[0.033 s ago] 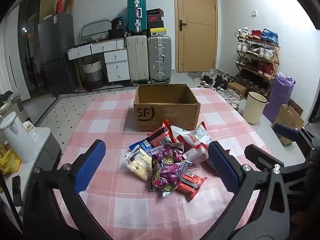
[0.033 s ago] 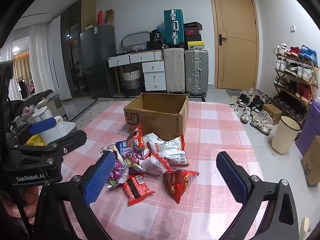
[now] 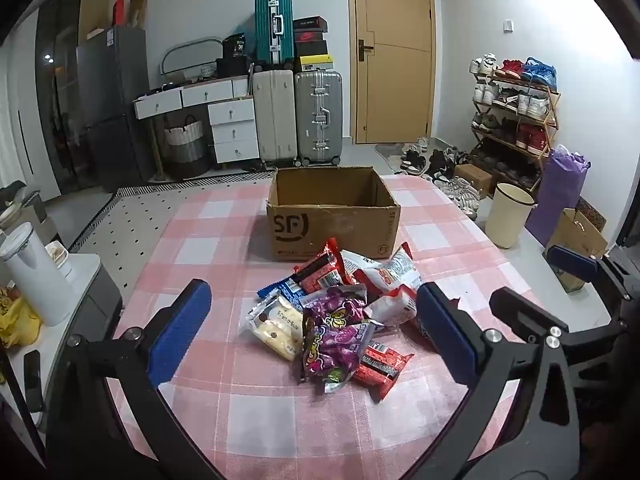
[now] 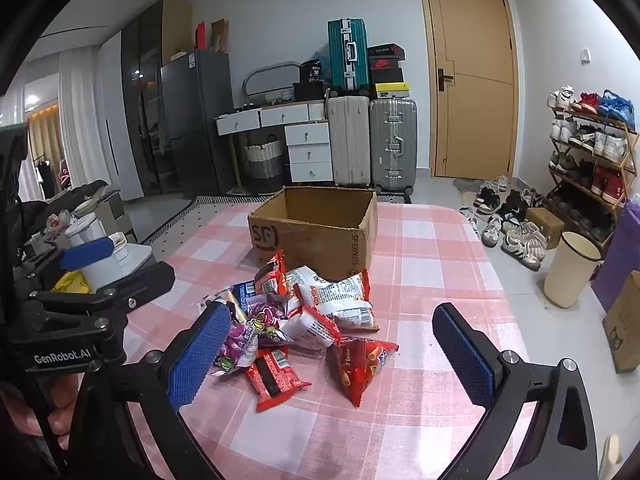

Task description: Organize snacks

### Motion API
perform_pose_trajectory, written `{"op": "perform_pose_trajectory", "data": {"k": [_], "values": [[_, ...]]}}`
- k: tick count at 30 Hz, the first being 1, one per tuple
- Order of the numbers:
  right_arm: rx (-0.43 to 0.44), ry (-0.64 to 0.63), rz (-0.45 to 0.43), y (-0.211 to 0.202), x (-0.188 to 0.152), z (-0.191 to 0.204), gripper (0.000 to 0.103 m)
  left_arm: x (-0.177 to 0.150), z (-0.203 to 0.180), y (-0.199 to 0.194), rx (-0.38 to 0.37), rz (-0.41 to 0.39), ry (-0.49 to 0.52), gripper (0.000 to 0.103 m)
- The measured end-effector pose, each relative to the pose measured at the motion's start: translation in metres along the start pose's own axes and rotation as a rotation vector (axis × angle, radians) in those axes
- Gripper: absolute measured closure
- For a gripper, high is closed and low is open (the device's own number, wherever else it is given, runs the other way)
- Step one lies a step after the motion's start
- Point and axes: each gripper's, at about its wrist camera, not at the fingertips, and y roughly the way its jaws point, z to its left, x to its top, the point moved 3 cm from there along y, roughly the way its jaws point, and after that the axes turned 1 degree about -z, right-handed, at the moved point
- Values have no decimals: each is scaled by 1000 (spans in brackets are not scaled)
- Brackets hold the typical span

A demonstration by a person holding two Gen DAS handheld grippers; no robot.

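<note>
A pink checked tabletop point(image 3: 224, 420) carries everything. Both the left claw point(image 3: 312, 334) and right claw point(image 4: 340, 354) hover released and empty over the snack pile point(image 3: 340, 312), which lies just before the open cardboard box point(image 3: 332, 220).

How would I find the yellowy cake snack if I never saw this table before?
Find the brown cardboard box on the pink checked tablecloth; the snack pile lies just in front of it. The cake packet is at the pile's left edge: the only clear wrapper, showing pale yellow cake, beside purple and red bags.
</note>
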Motion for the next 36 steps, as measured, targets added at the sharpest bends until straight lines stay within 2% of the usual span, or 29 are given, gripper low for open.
{"op": "perform_pose_trajectory", "data": {"k": [4, 6, 17, 36], "values": [[9, 18, -9, 0, 0, -1, 0, 2, 4, 8, -24, 50, -13, 1], [2, 19, -5, 1, 0, -1, 0, 1, -4, 8, -18, 32, 6, 1], [-8, 38, 2, 1, -2, -8, 0, -2, 4, 7, -21, 33, -31, 1], [-12, 40, 0, 2, -2, -8, 0, -4, 7, 6, -25, 32, -39, 1]]}}
